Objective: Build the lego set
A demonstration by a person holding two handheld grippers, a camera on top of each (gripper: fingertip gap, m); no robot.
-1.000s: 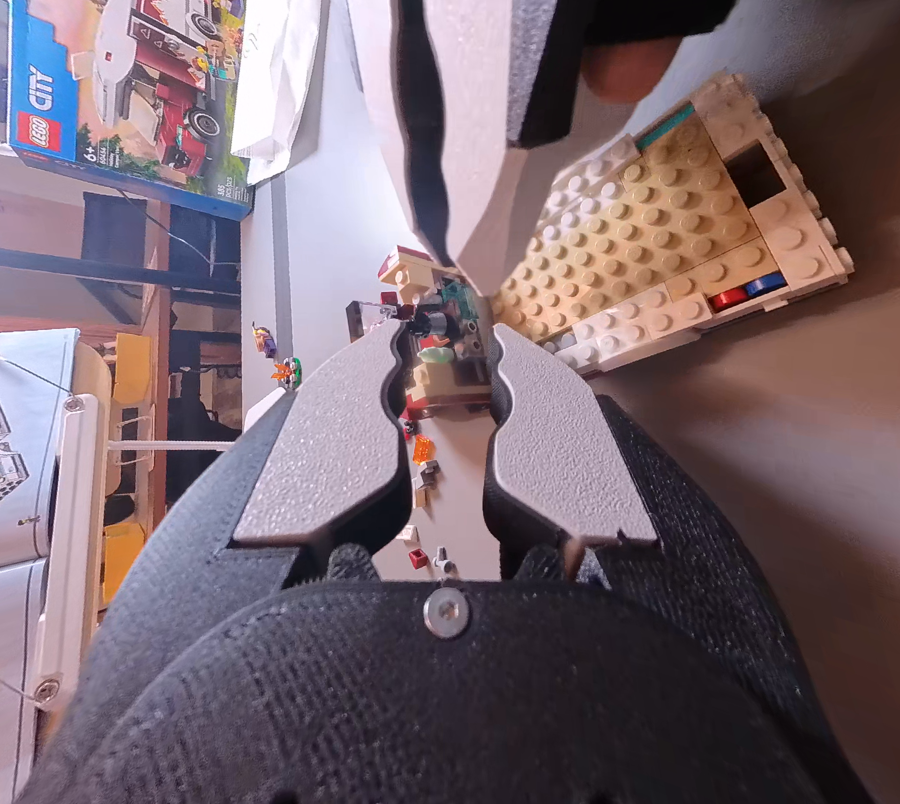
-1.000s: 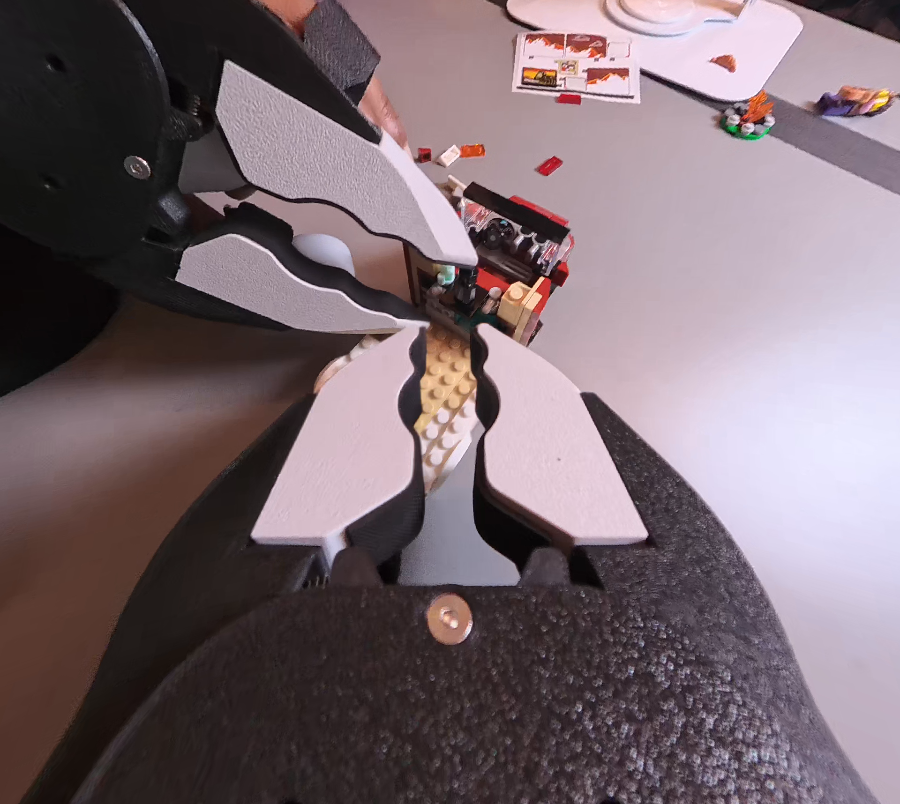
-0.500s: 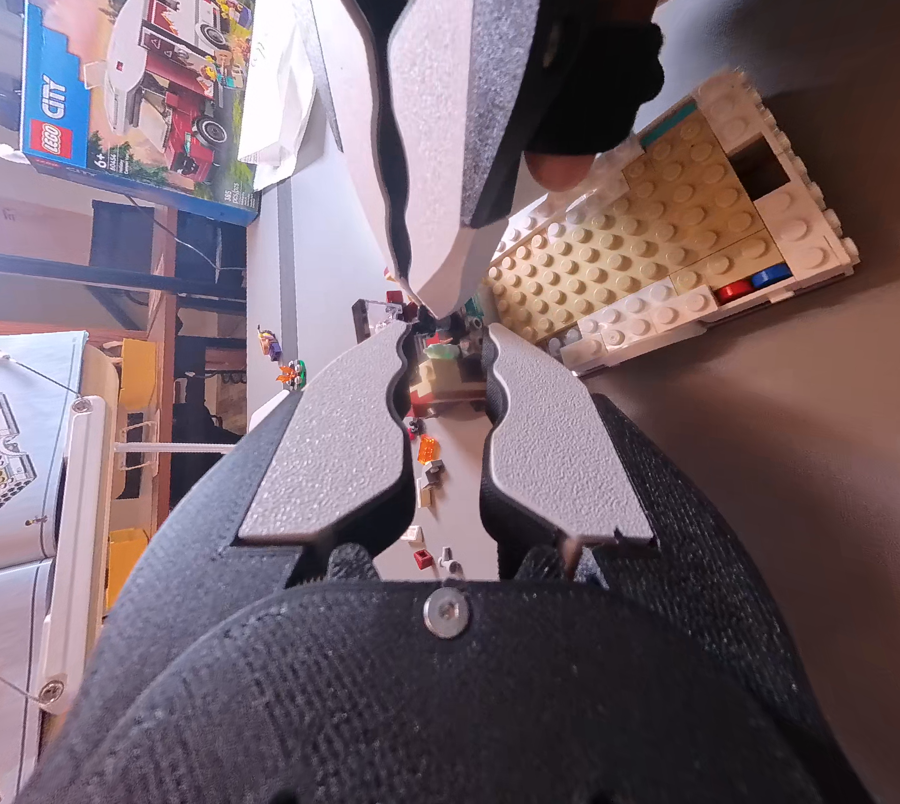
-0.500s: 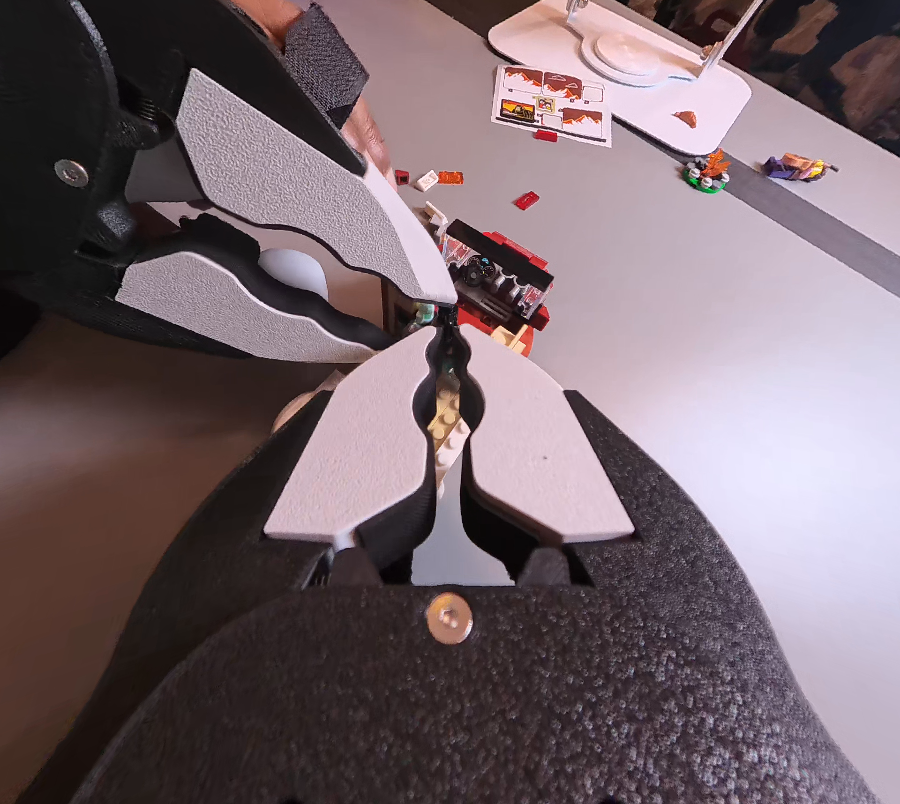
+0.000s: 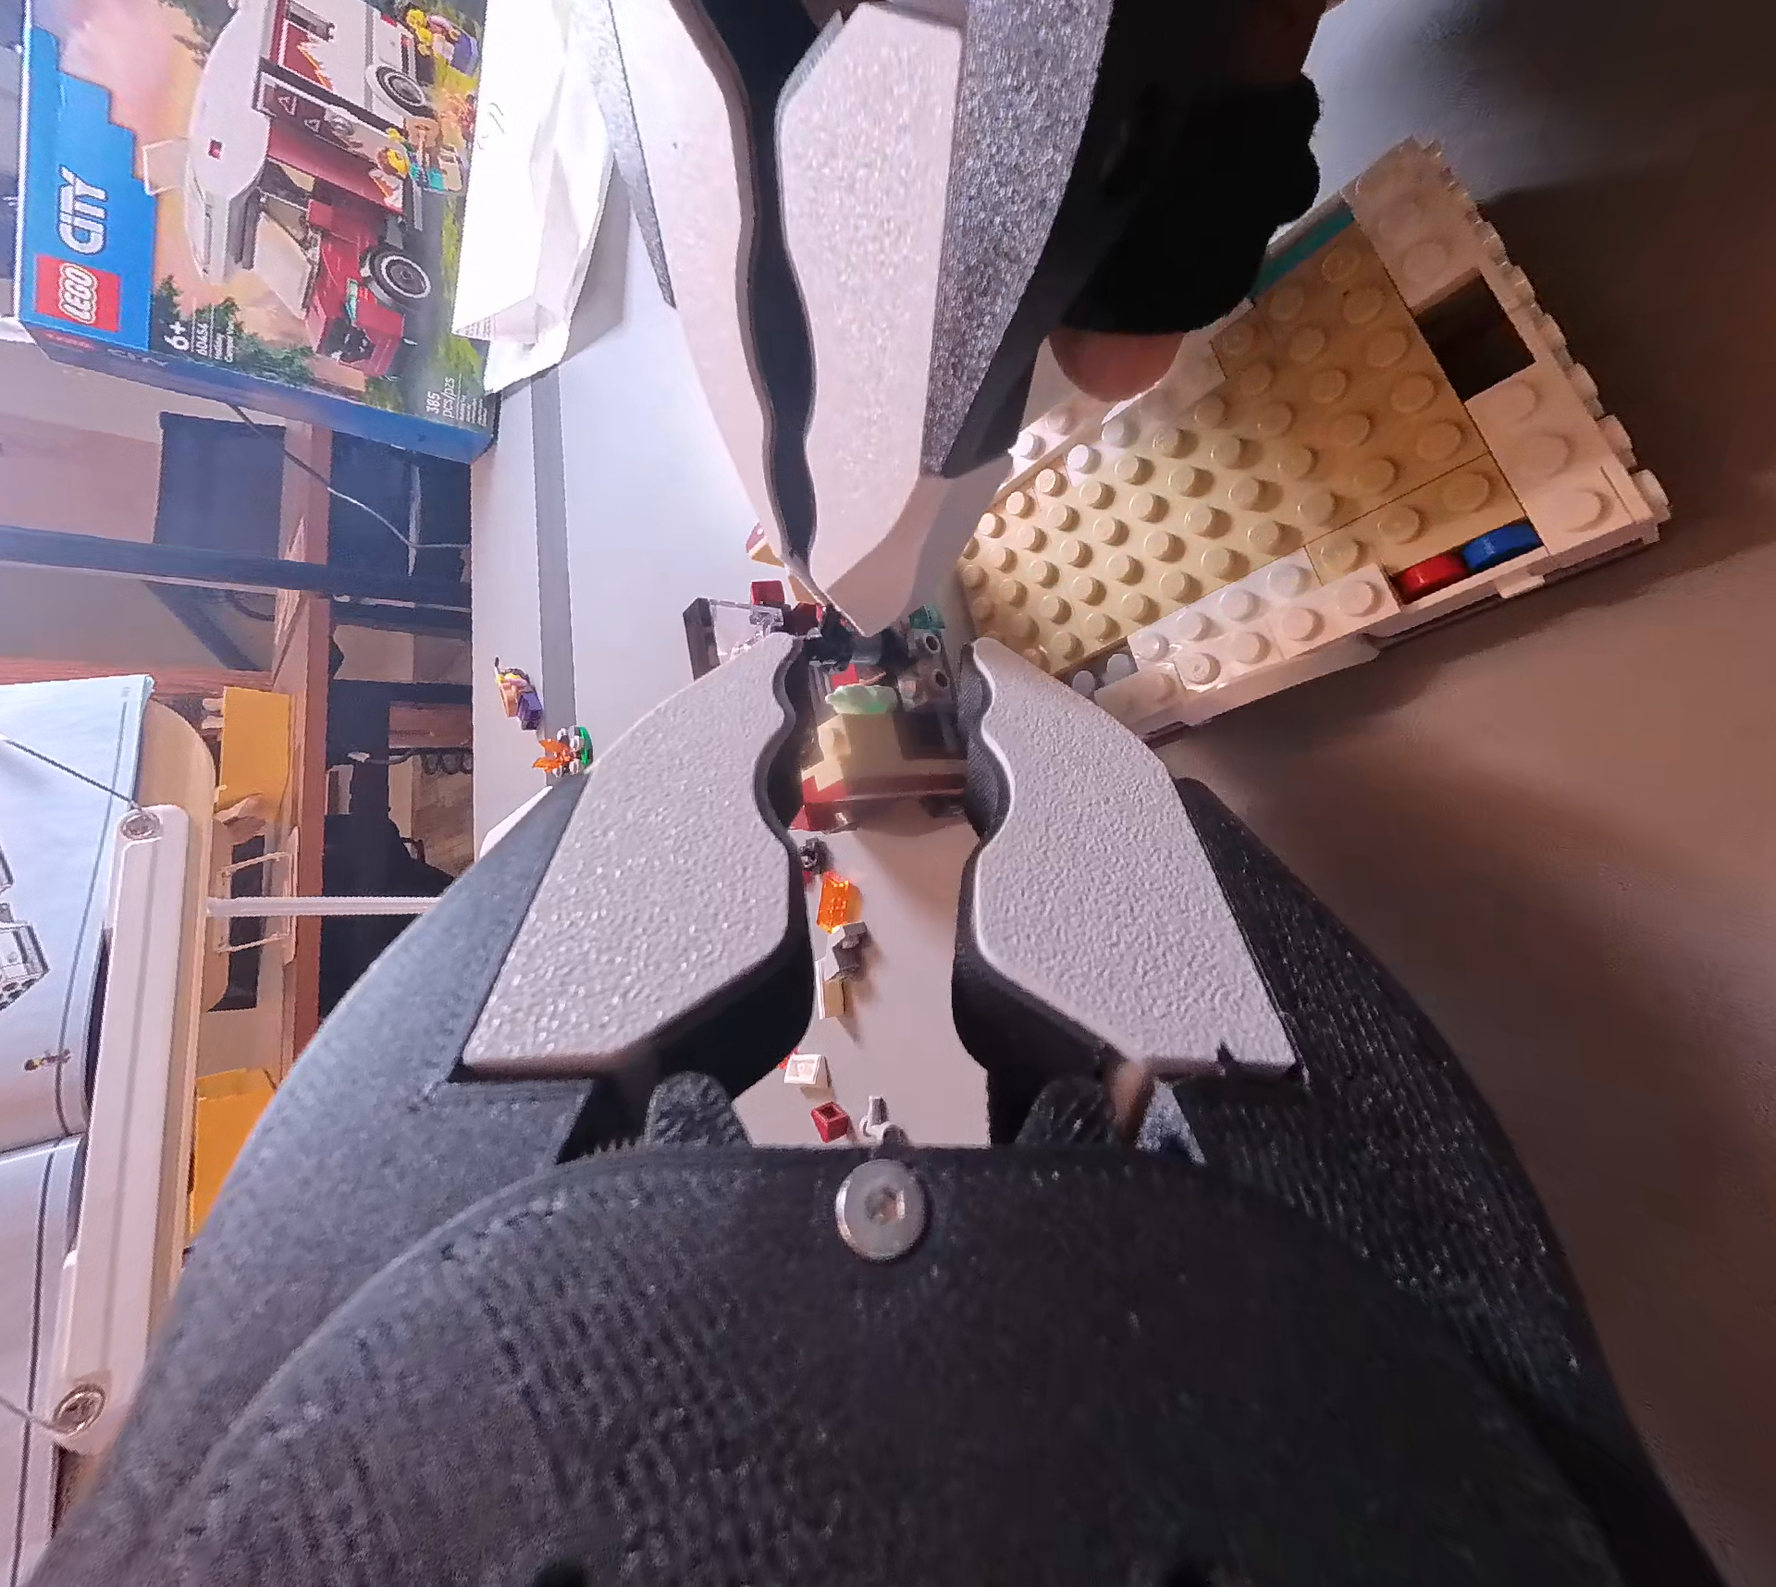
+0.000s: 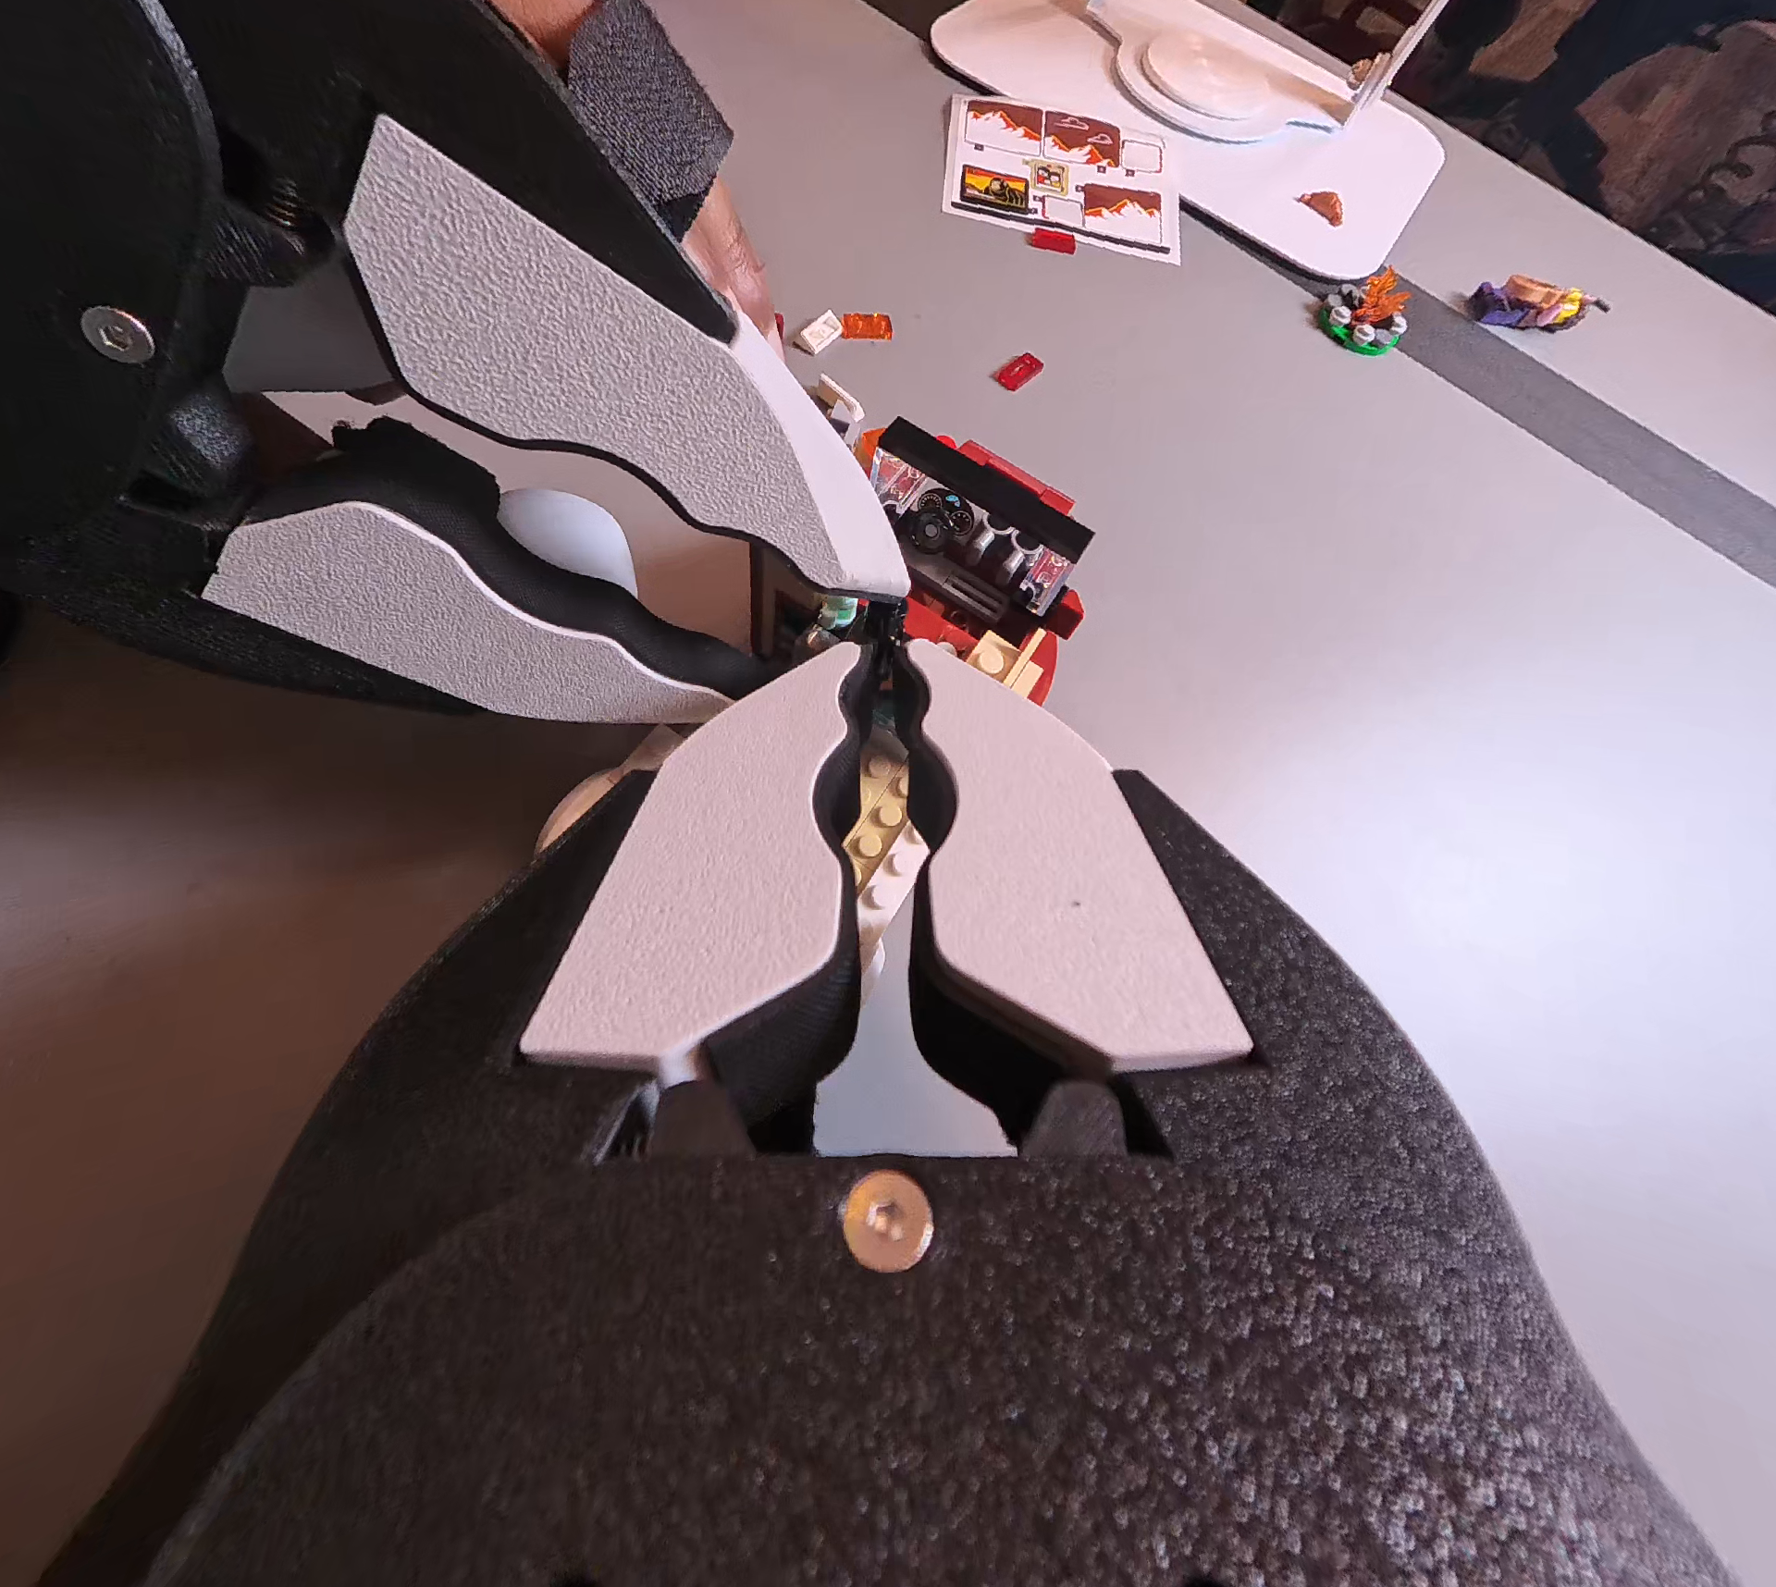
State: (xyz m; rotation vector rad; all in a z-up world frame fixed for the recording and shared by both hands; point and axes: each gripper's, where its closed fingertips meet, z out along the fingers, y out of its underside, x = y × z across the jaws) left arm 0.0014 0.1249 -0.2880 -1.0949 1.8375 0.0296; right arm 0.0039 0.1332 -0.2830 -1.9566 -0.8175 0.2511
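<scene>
Right wrist view has the right gripper (image 6: 882, 649) pinched nearly closed, tips clamped on some tiny dark piece right at the cab. I can't make out what that piece is, way too small. The left gripper (image 6: 826, 628) comes in from the left side of that shot, and its fingers sit either side of the dark red cab build (image 6: 980, 570), which rests on the grey table (image 6: 1345, 676).

The left wrist view shows the same thing from the other side: the left gripper (image 5: 875, 657) has its fingers spread with the cab (image 5: 879, 748) between them. Looks like it's bracing the cab, but I can't tell if the pads are really squeezing or just sitting alongside.

The big tan and white studded floor section (image 5: 1278, 465) lies on the table just beside the cab. Loose bits are scattered nearby, like an orange clear tile (image 5: 836, 914). The set box (image 5: 240, 128) stands further back.

Handling-wise, my guess is it's all light, hard and slick plastic. The cab is a stack of small parts, so it'll probably pop apart if you squeeze the windscreen or dash. I'd grab it low on the solid red side walls. The tiny piece can easily twist or shoot out of the tips, so press it straight down onto the studs.
</scene>
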